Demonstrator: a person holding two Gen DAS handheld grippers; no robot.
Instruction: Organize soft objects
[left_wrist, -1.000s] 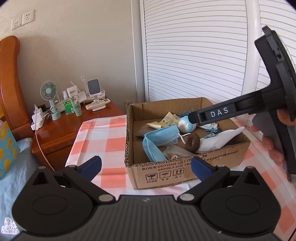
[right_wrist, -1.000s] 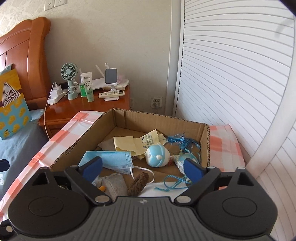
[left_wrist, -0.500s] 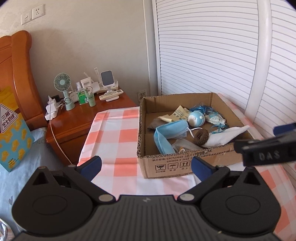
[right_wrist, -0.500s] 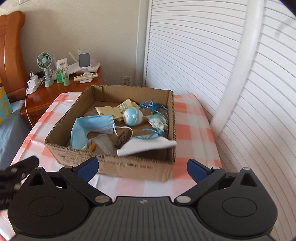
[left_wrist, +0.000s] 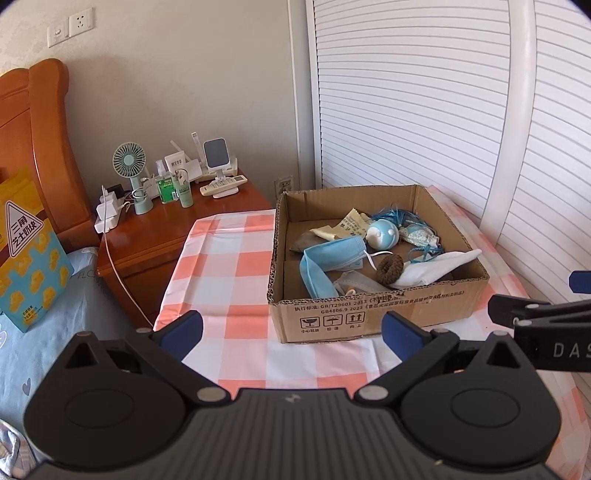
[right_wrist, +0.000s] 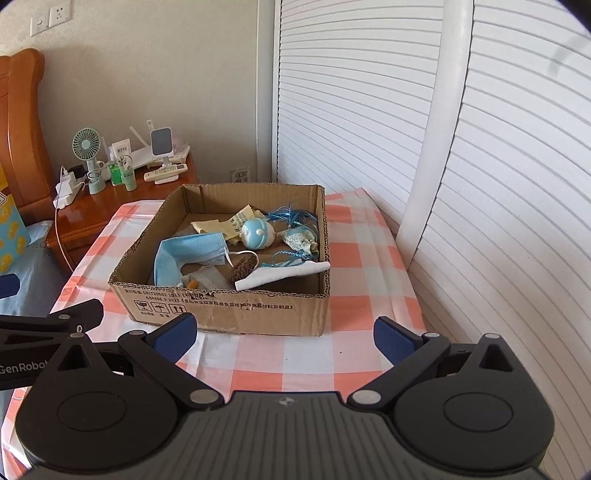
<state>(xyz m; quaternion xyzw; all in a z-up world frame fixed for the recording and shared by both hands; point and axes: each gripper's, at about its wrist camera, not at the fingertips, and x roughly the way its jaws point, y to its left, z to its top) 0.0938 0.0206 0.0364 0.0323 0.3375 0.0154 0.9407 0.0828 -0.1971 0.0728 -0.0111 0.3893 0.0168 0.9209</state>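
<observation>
A cardboard box (left_wrist: 373, 314) (right_wrist: 229, 308) stands on the checked tablecloth. In it lie a blue face mask (left_wrist: 328, 254) (right_wrist: 184, 251), a white cloth (left_wrist: 436, 267) (right_wrist: 284, 273), a brown scrunchie (left_wrist: 389, 267) (right_wrist: 243, 266), a round blue toy (left_wrist: 382, 234) (right_wrist: 258, 234), yellow cloths and blue ribbon. My left gripper (left_wrist: 291, 332) is open and empty, in front of the box. My right gripper (right_wrist: 284, 334) is open and empty, also short of the box's near wall; its fingers (left_wrist: 517, 308) show at the right edge of the left wrist view.
A wooden nightstand (left_wrist: 159, 229) (right_wrist: 110, 199) holds a small fan, bottles, a remote and chargers. A bed with a yellow-blue bag (left_wrist: 29, 251) lies at left. White louvred doors (left_wrist: 443, 92) (right_wrist: 480, 147) stand behind and to the right of the table.
Both grippers have drawn back from the box, which now looks smaller and farther. The right gripper, earlier over the box, now sits beside the left one.
</observation>
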